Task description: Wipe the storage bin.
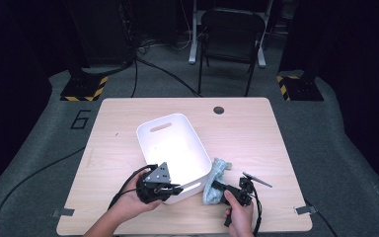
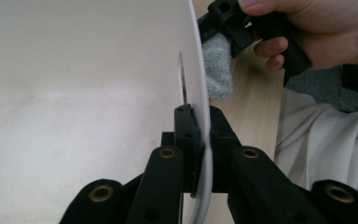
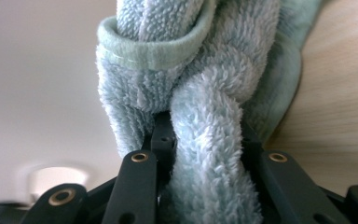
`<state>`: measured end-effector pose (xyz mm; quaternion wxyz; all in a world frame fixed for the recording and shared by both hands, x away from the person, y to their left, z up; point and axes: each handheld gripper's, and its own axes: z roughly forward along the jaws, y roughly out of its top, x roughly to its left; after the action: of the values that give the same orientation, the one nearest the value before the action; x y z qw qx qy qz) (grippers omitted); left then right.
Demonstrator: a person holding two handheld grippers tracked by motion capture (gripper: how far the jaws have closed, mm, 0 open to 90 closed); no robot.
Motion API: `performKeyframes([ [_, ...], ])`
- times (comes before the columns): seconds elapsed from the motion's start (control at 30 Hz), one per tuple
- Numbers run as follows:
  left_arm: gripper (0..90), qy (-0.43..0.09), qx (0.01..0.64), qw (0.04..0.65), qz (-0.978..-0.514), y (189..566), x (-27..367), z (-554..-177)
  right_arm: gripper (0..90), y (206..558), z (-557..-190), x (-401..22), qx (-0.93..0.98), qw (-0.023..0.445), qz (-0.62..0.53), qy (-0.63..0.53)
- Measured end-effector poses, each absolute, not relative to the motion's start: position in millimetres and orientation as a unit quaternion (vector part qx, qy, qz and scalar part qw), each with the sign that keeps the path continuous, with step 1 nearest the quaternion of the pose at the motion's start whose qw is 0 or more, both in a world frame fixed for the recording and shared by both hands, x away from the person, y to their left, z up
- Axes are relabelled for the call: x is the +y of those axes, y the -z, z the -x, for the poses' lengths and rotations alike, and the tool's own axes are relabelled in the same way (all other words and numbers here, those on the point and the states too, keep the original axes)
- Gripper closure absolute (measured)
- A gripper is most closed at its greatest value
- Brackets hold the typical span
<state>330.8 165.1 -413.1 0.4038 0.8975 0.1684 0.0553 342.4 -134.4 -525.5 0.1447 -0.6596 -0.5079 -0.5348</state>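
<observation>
The wooden table (image 1: 128, 118) carries my white basin (image 1: 170, 143), its near wall pinched between the jaws of my left gripper (image 2: 204, 128), clamped on the rim beside the handle slot. Just right of the basin lies the pale blue towel (image 1: 215, 180); my right gripper (image 3: 209, 140) has its jaws clenched around a bunched fold of the towel.

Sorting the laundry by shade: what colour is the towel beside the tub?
Pale blue-green towel, shown best in the right gripper view.
</observation>
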Motion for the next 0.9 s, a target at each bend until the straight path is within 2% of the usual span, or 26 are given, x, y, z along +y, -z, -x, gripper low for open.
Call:
performKeyframes([
  [0.13,85.7,-0.060,0.184,0.407,-0.893,413.9,163.0,-329.9,68.9,511.2,-338.7,-133.6,-0.484,0.160,0.648,0.566],
  [0.33,85.5,-0.065,0.199,0.408,-0.888,414.1,158.2,-327.8,68.0,484.8,-331.9,-134.5,-0.482,0.129,0.619,0.606],
  [0.5,85.2,-0.067,0.212,0.412,-0.884,414.8,155.3,-326.3,67.7,473.3,-328.5,-134.2,-0.481,0.124,0.604,0.624],
  [0.8,85.5,-0.078,0.215,0.410,-0.883,415.3,150.4,-322.4,66.8,482.8,-328.4,-132.6,-0.474,0.109,0.601,0.634],
  [0.9,85.6,-0.079,0.215,0.409,-0.883,415.1,150.3,-322.2,66.8,485.8,-329.8,-132.0,-0.473,0.118,0.604,0.631],
])
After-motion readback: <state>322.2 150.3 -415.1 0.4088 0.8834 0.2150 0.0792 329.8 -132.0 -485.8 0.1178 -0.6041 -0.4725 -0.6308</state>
